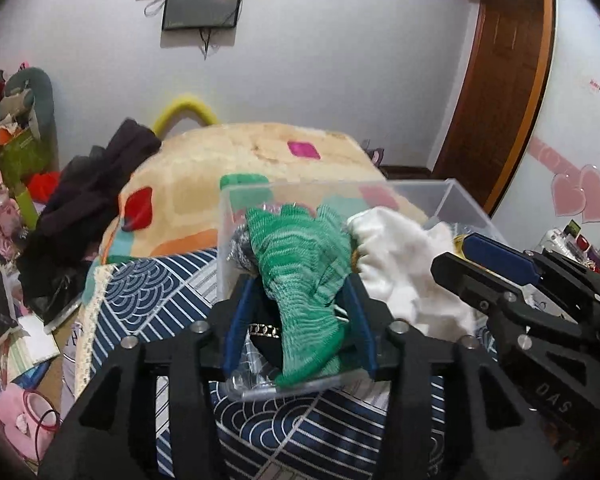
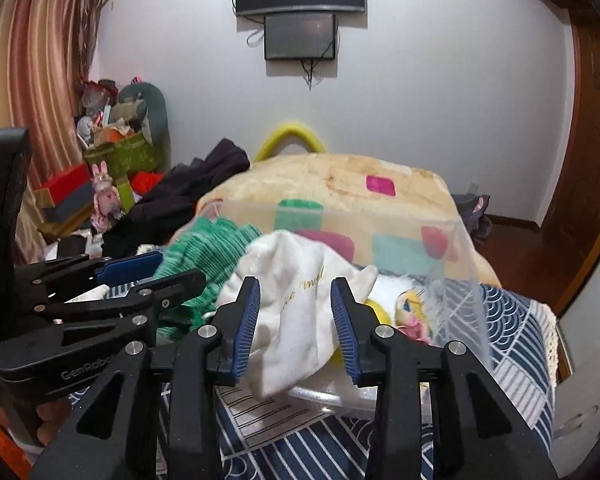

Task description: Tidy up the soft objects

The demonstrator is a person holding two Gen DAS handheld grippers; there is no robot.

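Your left hand-held gripper [image 1: 300, 320] is part-open, its blue pads flanking the green knitted cloth [image 1: 304, 272] draped over the clear plastic box [image 1: 452, 196]. Your right hand-held gripper [image 2: 296, 320], jaws equally parted, straddles the white fabric piece [image 2: 300, 304] lying inside the box, beside the cloth; whether either grips, you cannot tell.

Green knit cloth [image 1: 300, 276] and white fabric [image 2: 296, 312] both draped over the clear plastic box's [image 1: 452, 192] near rim, bunched up.
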